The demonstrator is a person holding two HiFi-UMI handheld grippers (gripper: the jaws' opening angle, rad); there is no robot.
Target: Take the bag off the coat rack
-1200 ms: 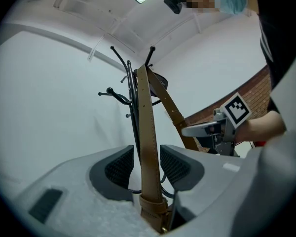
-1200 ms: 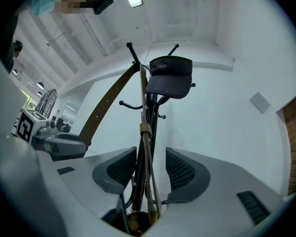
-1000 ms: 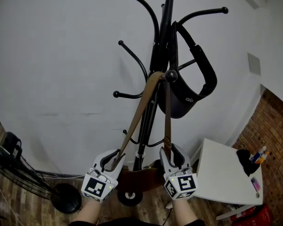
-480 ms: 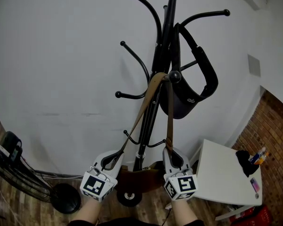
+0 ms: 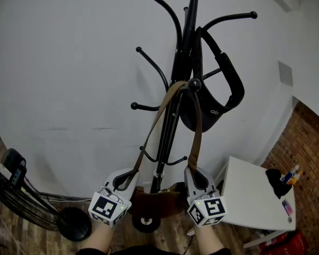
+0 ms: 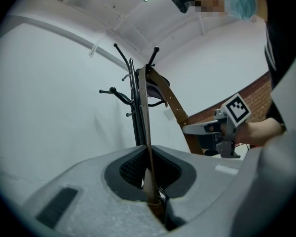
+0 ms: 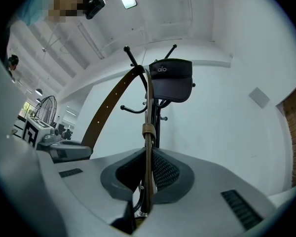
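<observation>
A black coat rack (image 5: 182, 62) stands against the white wall. A brown bag (image 5: 158, 202) hangs low at its pole, its brown strap (image 5: 160, 122) looped over a knobbed hook (image 5: 194, 84). My left gripper (image 5: 125, 180) is shut on the strap's left run, which passes between the pads (image 6: 149, 174). My right gripper (image 5: 195, 177) is shut on the right run (image 7: 148, 147), pinched just below a strap loop. That right run bows slightly outward. A black visor (image 5: 219, 94) hangs on a higher hook behind the strap.
A white side table (image 5: 255, 195) with small items stands at the right, in front of a brick wall (image 5: 308, 153). A red basket (image 5: 287, 244) sits below it. At the left floor are a black round base (image 5: 74, 223) and a wire fan guard (image 5: 10, 195).
Both grippers have closed on the strap. The right run, straight and taut a second ago, now bows outward. The hands have shifted only slightly.
</observation>
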